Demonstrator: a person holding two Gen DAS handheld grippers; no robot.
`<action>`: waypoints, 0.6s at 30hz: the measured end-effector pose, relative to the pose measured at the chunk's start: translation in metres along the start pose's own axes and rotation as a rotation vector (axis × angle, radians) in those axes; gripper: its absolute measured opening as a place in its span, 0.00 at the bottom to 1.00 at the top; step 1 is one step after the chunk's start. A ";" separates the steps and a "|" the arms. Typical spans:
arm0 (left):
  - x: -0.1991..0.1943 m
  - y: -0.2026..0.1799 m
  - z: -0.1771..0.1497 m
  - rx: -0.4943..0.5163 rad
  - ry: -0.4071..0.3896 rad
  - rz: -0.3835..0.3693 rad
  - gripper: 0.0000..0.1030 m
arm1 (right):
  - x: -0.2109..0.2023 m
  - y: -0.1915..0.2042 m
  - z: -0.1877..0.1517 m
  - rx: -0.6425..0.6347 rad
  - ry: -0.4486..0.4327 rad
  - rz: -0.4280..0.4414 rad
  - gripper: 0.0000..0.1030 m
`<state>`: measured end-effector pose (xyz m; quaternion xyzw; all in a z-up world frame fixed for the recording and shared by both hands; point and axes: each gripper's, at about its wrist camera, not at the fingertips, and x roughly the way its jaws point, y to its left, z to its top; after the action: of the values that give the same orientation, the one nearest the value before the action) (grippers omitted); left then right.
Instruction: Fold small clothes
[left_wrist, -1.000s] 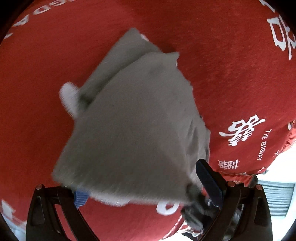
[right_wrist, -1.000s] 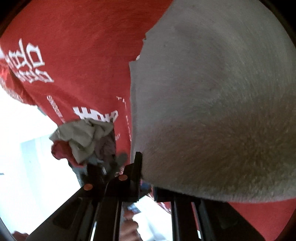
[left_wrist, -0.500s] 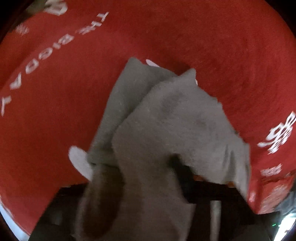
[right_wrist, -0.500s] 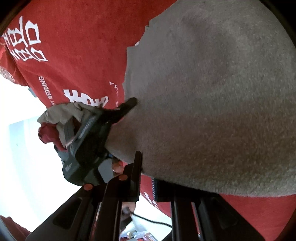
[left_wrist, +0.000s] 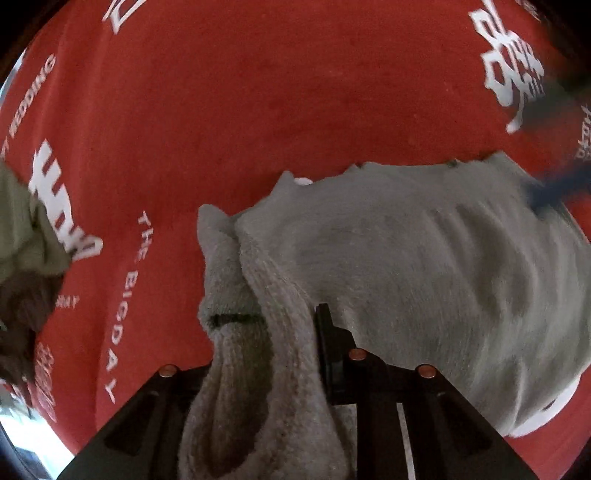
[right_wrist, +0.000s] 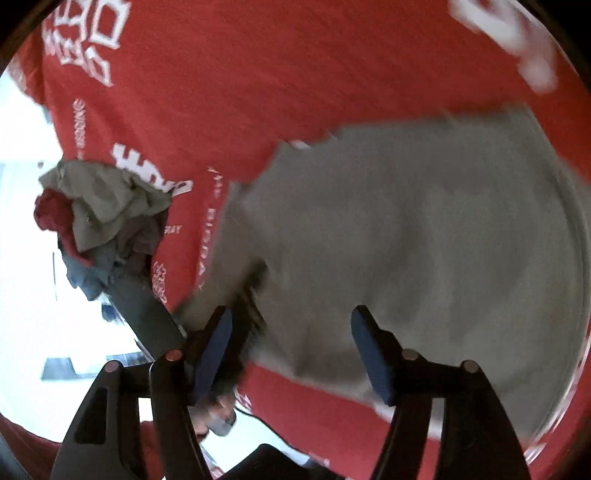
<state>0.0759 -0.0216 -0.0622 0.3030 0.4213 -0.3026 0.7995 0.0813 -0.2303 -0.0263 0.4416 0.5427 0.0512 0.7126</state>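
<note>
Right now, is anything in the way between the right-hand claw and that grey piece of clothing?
Nothing visible. The right claw is opening just over the grey garment's near edge with no cloth between its fingers. The left claw is closing on a bunched fold of the garment.

Grey garment (left_wrist: 406, 258), red/white-print cloth (left_wrist: 258, 110)

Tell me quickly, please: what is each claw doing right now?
Left claw: closing, a fold of the grey garment pinched between its fingers.
Right claw: opening, nothing held; the garment lies beyond it.
</note>
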 end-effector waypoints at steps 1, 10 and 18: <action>-0.002 -0.001 -0.001 0.016 -0.006 0.003 0.21 | 0.011 0.012 0.021 -0.022 0.056 0.007 0.73; -0.004 -0.011 -0.002 0.068 -0.034 0.000 0.21 | 0.150 0.092 0.097 -0.210 0.485 -0.083 0.76; -0.003 -0.004 -0.004 0.050 -0.031 -0.014 0.21 | 0.213 0.087 0.104 -0.239 0.606 -0.273 0.76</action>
<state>0.0700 -0.0209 -0.0625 0.3152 0.4031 -0.3231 0.7961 0.2880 -0.1200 -0.1193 0.2433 0.7738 0.1474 0.5659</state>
